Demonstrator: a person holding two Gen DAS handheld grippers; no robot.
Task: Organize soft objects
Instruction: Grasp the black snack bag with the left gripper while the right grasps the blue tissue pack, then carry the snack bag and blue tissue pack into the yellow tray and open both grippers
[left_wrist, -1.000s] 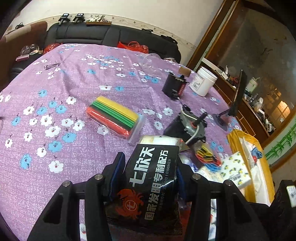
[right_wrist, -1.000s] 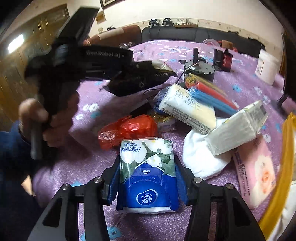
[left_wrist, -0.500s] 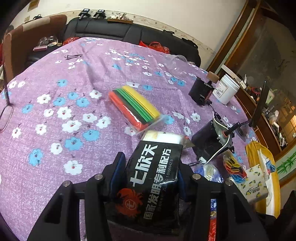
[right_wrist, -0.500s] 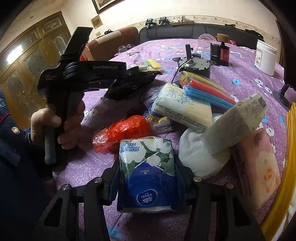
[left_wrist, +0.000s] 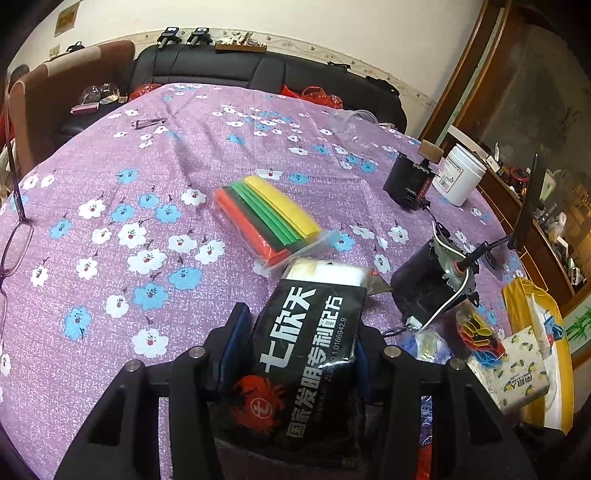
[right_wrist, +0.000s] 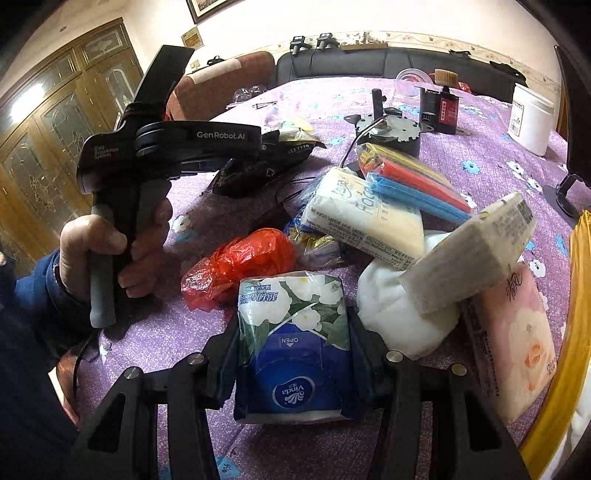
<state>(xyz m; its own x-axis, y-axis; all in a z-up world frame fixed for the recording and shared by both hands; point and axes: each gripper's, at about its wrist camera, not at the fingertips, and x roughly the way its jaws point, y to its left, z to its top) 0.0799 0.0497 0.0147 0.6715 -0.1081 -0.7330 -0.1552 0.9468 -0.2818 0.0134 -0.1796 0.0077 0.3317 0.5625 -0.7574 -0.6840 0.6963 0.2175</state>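
Note:
My left gripper (left_wrist: 295, 332) is shut on a black soft packet (left_wrist: 306, 354) with white Chinese print and a red crab logo, held above the purple flowered tablecloth (left_wrist: 147, 206). It also shows in the right wrist view (right_wrist: 266, 162), held by a hand. My right gripper (right_wrist: 291, 343) is shut on a blue and white Vinda tissue pack (right_wrist: 295, 350). Beyond it lie a red plastic bag (right_wrist: 240, 262), a cream tissue pack (right_wrist: 362, 218), a white soft bundle (right_wrist: 391, 314), a grey wrapped pack (right_wrist: 469, 251) and a pink tissue pack (right_wrist: 513, 339).
A bag of coloured strips (left_wrist: 266, 218) lies mid-table. A motor with wires (left_wrist: 432, 280), a black box (left_wrist: 410, 181) and a white jar (left_wrist: 458, 173) stand right. Glasses (left_wrist: 14, 243) lie at the left edge. A yellow bag (left_wrist: 532, 332) sits at the right.
My left gripper has swung left and back with the black packet, so more of the table shows. My right gripper has risen slightly with the tissue pack still in it.

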